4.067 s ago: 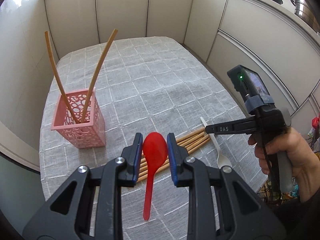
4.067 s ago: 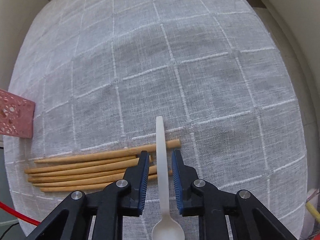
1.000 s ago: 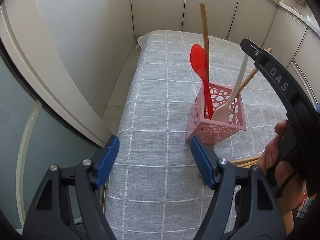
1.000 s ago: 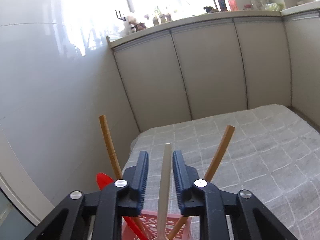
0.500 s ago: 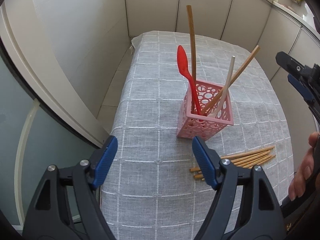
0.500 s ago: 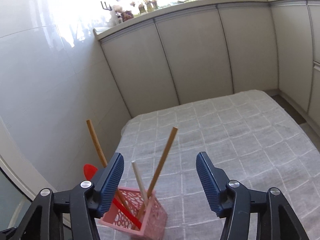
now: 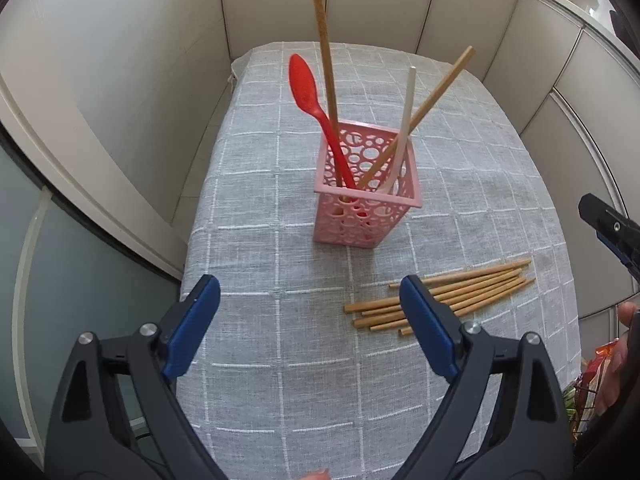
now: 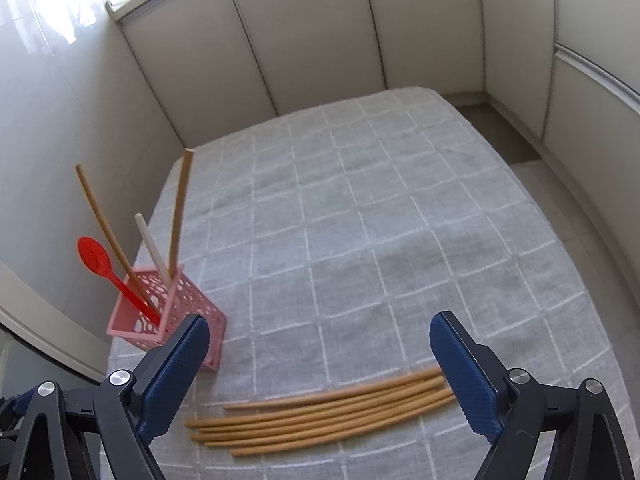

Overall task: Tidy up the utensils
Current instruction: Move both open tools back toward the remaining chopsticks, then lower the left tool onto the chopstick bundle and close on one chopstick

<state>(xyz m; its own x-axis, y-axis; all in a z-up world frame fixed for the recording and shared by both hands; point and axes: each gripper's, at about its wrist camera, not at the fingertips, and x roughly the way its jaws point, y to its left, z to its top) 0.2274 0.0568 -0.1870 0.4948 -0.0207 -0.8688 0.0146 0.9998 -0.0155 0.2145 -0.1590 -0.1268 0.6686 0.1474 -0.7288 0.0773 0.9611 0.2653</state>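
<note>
left gripper (image 7: pixel 310 336) jaws opening, empty | right gripper (image 8: pixel 320 376) jaws opening, empty | risk: chopsticks (image 8: pixel 320 416) at 6 o'clock roll apart when pinched

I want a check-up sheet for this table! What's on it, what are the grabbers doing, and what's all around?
Surface: table under a grey checked cloth.
Job's things: pink holder stands upright holding a red spoon, a white utensil and two wooden sticks; a loose bundle of chopsticks lies flat on the cloth.
Clutter: nothing seen.
Grippers: left hand-held gripper and right hand-held gripper are both opening, nothing between the jaws.
Cables: nothing seen.
Surroundings: beige cabinet panels around the table.
</note>
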